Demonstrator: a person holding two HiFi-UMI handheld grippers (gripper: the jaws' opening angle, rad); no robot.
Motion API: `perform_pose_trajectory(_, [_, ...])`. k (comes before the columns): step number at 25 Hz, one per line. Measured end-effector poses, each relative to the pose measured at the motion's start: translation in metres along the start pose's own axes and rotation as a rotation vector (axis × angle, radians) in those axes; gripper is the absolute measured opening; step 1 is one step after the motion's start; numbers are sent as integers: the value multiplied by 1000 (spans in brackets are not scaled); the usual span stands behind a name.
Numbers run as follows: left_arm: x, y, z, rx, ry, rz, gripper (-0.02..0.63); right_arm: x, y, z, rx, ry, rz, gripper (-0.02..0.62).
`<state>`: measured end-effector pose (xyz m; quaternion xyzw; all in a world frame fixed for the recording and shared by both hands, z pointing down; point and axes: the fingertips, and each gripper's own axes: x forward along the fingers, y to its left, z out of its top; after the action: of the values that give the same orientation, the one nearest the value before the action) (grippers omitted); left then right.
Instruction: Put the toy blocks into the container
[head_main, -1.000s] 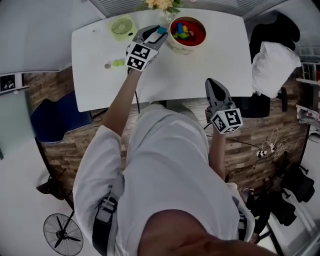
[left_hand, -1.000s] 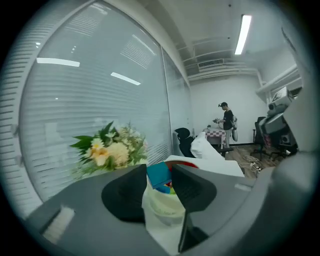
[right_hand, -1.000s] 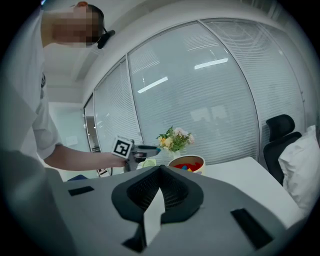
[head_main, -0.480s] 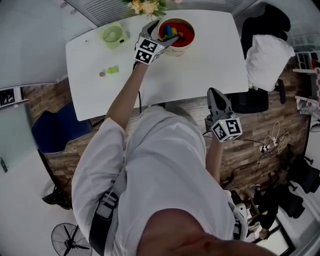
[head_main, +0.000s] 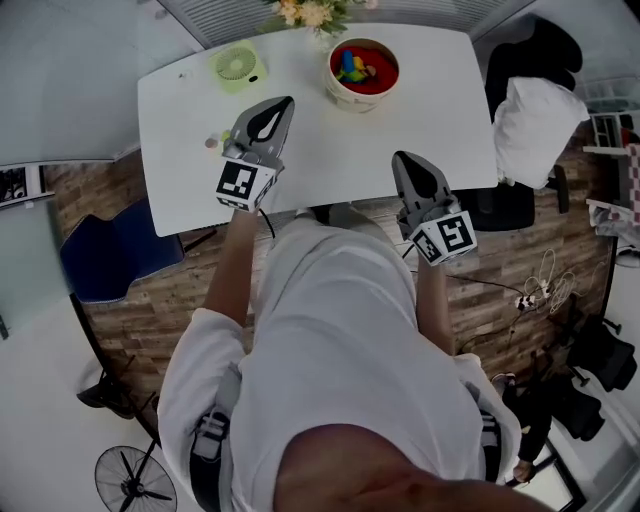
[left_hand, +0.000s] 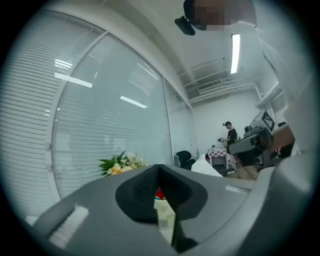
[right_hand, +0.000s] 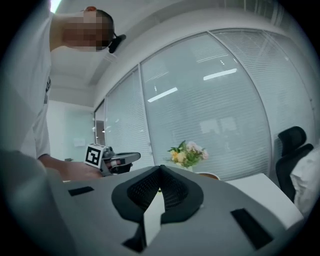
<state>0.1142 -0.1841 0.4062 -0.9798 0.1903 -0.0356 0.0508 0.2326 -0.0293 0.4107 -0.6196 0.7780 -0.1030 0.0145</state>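
Toy blocks — blue, yellow and green — lie heaped in the red-lined container near the far edge of the white table. They are at about 1 o'clock from the left gripper and well apart from it. That gripper's jaws have just closed and stand together with nothing between them. The right gripper, over the table's near edge with the container at its 11 o'clock, is likewise closed and empty. A small loose piece, too small to identify, lies just beside the left gripper at its 9 o'clock.

Only the head view shows the blocks' colours, the green round object at 9 o'clock from the container, and the flowers at its 11 o'clock. The left gripper view catches just a sliver of red and the container's pale wall past its closed jaws — and a person standing in the room beyond. The right gripper view shows the left gripper from the side, at its 9 o'clock.
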Motion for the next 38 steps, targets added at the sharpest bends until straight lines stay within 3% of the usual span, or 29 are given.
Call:
perform_pose_trajectory(4, [-84, -18, 15, -92, -74, 63, -5, 26, 48, 24, -80, -53, 131, 0])
perform_pose_trajectory(10, [-157, -36, 13, -139, -66, 195, -5, 35, 100, 46, -171, -71, 234, 0])
perform_pose_trajectory(16, [-174, -55, 36, -135, -147, 187, -5, 18, 120, 63, -256, -92, 241, 0])
perform_pose_trajectory(22, [-183, -123, 84, -91, -185, 248, -5, -42, 121, 81, -272, -167, 317, 0])
perform_pose_trajectory(27, [-190, -196, 99, -99, -169, 351, -5, -103, 102, 85, -291, -196, 366, 0])
perform_pose_trajectory(31, [-208, -246, 93, -136, -109, 433, -5, -140, 93, 69, -267, -182, 404, 0])
perform_pose_trajectory(35, [-230, -278, 84, -166, -45, 459, -5, -165, 103, 58, -232, -185, 421, 0])
perform_pose_trajectory(38, [-250, -290, 91, -187, -80, 500, -3, -175, 115, 59, -231, -205, 441, 0])
